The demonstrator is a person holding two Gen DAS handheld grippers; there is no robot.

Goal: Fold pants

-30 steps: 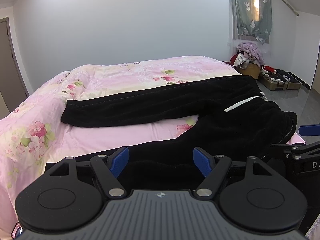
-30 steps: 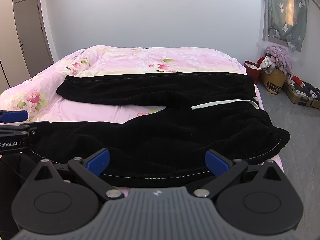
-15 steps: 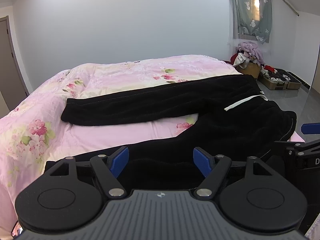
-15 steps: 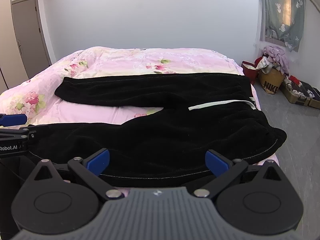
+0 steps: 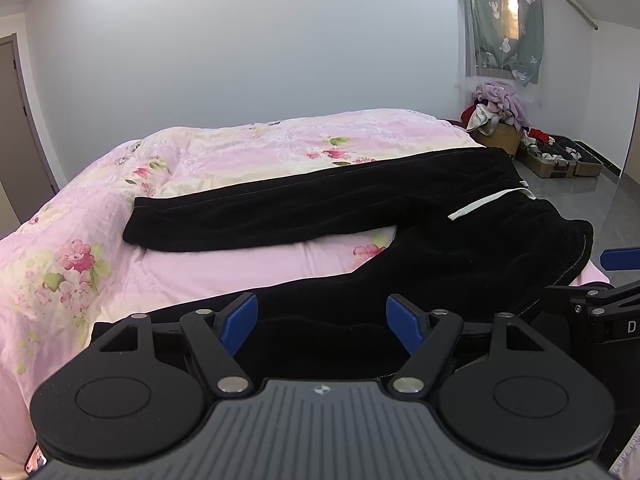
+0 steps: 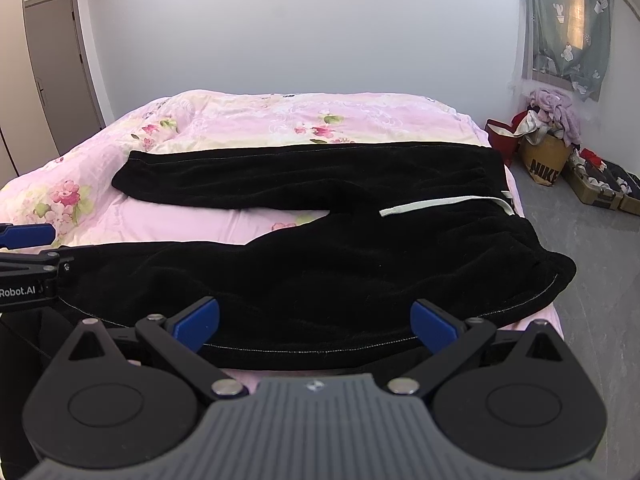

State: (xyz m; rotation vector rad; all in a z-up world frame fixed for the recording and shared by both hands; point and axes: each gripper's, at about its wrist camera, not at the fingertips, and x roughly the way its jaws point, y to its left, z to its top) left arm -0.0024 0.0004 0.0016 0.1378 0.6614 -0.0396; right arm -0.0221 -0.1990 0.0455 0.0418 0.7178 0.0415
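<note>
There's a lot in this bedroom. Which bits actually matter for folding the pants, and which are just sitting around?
For the job:
black pants, spread out with legs apart
pink floral bedspread they lie on
left gripper, open
right gripper, open

Just lying about:
Nike box piled with clothes
open cases on the floor
curtain
door

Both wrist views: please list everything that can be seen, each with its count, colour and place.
pants: one, black, spread flat on the bed, waist to the right
drawstring: one, white, on the waist
bed cover: one, pink with flowers, under the pants
curtain: one, grey-green, window at right
Nike box: one, brown, floor at right, clothes piled on top
cases: two, open, floor at right
door: one, grey, left wall
left claw: one, black with blue pads, open above the near leg
right claw: one, black with blue pads, open at the near edge
</note>
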